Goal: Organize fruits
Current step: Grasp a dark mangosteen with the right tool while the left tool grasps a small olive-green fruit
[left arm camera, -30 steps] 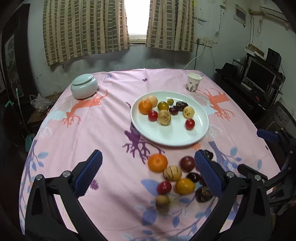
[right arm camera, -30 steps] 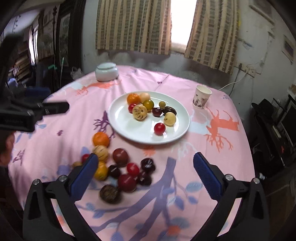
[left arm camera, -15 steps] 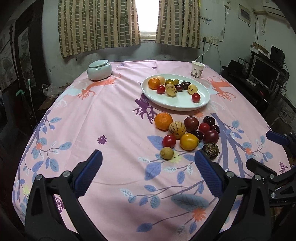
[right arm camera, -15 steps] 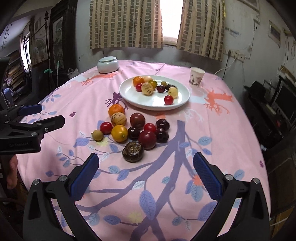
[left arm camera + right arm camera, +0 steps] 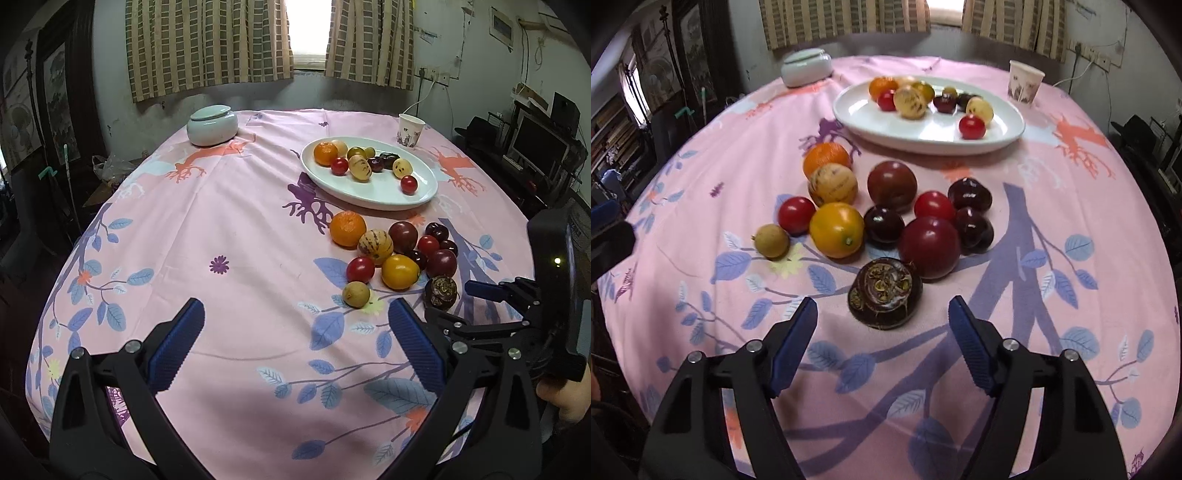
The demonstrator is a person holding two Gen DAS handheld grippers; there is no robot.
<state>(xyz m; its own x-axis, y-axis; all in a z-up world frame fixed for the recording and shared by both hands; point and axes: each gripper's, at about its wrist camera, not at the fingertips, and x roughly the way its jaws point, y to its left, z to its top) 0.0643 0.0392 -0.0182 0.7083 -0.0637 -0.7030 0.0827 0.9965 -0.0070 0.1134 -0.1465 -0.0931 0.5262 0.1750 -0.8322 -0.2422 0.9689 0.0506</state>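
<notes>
A white oval plate [image 5: 369, 194] [image 5: 923, 127] holds several small fruits. Nearer me, loose fruits lie in a cluster on the pink cloth, among them an orange [image 5: 347, 229], a yellow tomato [image 5: 836, 229] and a dark ridged fruit [image 5: 884, 293] [image 5: 441, 291]. My right gripper [image 5: 882, 306] hangs low over the cloth with its jaws closing. The dark ridged fruit lies just ahead of the tips, and the pads are off it. My left gripper [image 5: 295, 308] stands open and empty over bare cloth, left of the cluster.
A pale lidded jar [image 5: 211, 124] sits at the far left of the table and a paper cup [image 5: 410, 130] behind the plate. A desk with a monitor [image 5: 537, 147] stands to the right. A person's hand [image 5: 565, 398] holds the right gripper.
The right gripper has sunk toward the loose fruits and its jaws have narrowed. The left gripper drew back toward the near table edge, then held still.
</notes>
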